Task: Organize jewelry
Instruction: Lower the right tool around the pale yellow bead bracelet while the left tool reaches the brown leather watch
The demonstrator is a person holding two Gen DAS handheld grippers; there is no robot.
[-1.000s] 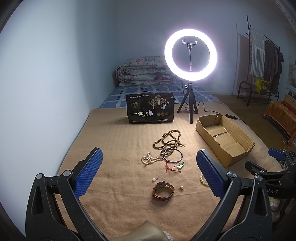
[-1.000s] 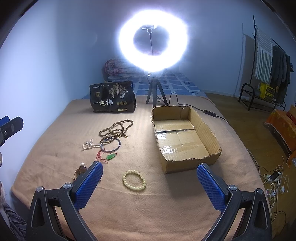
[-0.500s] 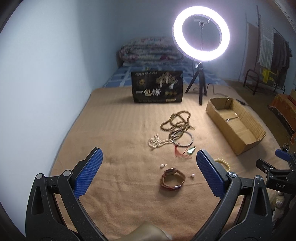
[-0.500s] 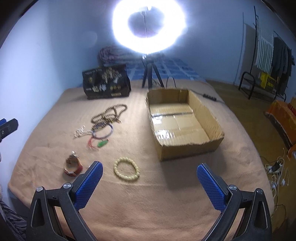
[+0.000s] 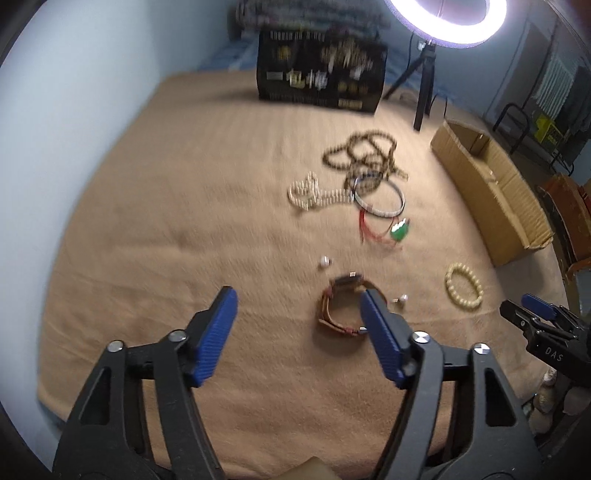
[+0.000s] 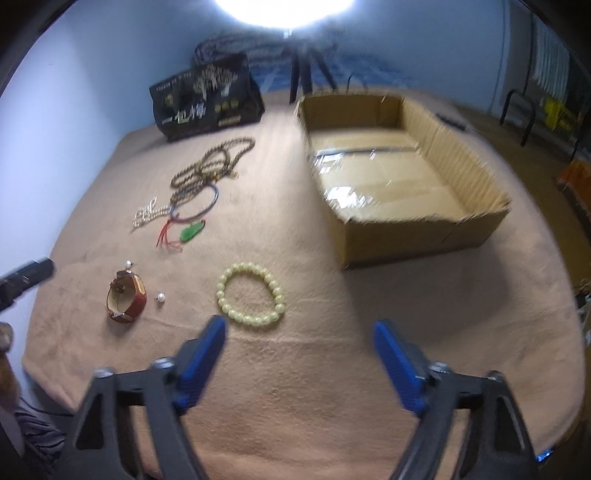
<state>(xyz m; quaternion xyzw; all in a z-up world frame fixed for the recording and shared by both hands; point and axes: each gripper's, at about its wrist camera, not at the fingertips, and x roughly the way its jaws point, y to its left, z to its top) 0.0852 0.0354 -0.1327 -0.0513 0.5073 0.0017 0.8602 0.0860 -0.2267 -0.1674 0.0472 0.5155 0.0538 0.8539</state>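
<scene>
Our left gripper, fingers spread and empty, hovers near the brown leather bracelet on the tan blanket. We should centre it between both fingers before closing.

I see a big ring light shining at the top right of the left view. In the right view its glare is so bright at the top that it turns pure white. Both pictures are smeary with motion blur, worst near the top, where the writing on the black bag is fuzzy. The edges bend round and go dark in the corners. The cardboard box drops a soft shadow toward the bottom.
</scene>
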